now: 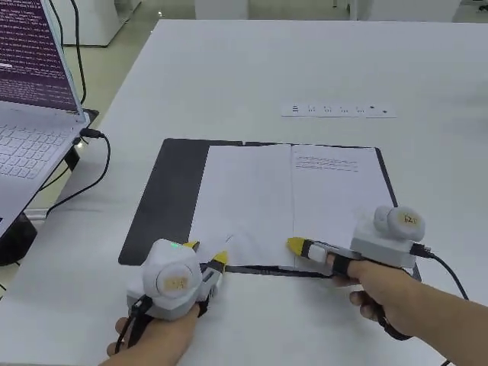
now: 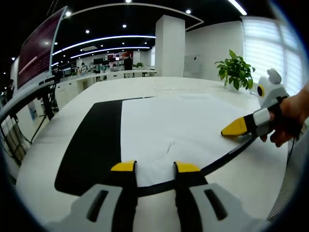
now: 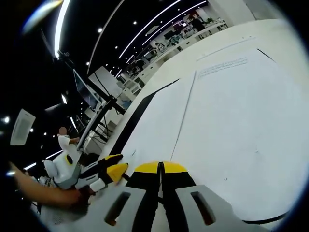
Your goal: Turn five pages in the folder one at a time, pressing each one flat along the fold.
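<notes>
Black folder (image 1: 160, 206) w/ white pages (image 1: 252, 191) lies spread mid white desk (image 1: 305, 61); silver laptop (image 1: 30, 130) at 10 o'clock. Right gripper (image 1: 296, 245): fingers pinched together, nothing between, tip at fold's 6 o'clock end. Prob. the pressing step; next move calls for running the tip along the fold toward 12, light steady pressure. Left gripper (image 1: 206, 253) at folder's 7 o'clock edge, fingers a narrow gap apart, empty. Can't tell how many pgs are turned, nor if tip touches paper; print at pg top too small to read
</notes>
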{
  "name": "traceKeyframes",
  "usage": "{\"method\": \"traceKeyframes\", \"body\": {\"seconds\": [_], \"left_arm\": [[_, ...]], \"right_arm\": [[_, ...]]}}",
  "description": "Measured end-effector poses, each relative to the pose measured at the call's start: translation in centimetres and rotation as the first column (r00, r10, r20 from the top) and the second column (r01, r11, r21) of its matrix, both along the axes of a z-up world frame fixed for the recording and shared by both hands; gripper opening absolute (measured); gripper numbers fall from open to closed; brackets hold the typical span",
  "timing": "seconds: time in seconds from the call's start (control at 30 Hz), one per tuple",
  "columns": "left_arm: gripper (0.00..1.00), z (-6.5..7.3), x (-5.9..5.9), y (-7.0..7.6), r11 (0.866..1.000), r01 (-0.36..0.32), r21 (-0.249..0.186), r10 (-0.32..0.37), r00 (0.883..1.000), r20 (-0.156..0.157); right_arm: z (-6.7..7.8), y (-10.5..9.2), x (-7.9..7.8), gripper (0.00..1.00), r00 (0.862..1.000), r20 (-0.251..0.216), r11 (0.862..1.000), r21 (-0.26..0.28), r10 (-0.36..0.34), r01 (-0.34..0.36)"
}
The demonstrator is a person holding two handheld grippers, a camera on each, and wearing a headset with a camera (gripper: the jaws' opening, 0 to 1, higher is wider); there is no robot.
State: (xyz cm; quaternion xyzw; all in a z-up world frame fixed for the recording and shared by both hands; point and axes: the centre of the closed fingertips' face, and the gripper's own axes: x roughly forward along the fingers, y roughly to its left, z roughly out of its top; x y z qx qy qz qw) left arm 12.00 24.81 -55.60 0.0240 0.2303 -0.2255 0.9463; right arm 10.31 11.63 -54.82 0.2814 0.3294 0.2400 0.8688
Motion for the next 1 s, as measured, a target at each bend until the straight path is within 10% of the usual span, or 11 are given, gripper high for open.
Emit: {"method": "traceKeyframes", "body": {"seconds": [0.47,0.73,0.83,1.0], "left_arm": [[0.29,0.0,0.0,0.0,1.0,0.002,0.008,-0.002,1.0,-0.009],[0.28,0.1,0.0,-0.1,1.0,0.004,0.023,-0.002,0.999,-0.047],[0.23,0.0,0.3,0.5,0.999,-0.032,0.027,0.036,0.992,-0.123],[0.29,0.7,0.5,-0.2,0.991,-0.069,-0.113,0.033,0.954,-0.298]], "right_arm": [[0.0,0.9,-4.8,0.0,0.997,-0.075,0.999,0.034,0.015,-0.013],[4.0,0.1,-8.0,0.0,0.996,-0.09,0.998,0.064,0.001,0.005],[5.8,-2.1,-7.3,0.0,0.993,-0.047,0.994,0.03,-0.104,0.105],[9.1,-3.9,-7.1,0.0,0.983,0.006,0.982,0.04,-0.183,0.182]]}}
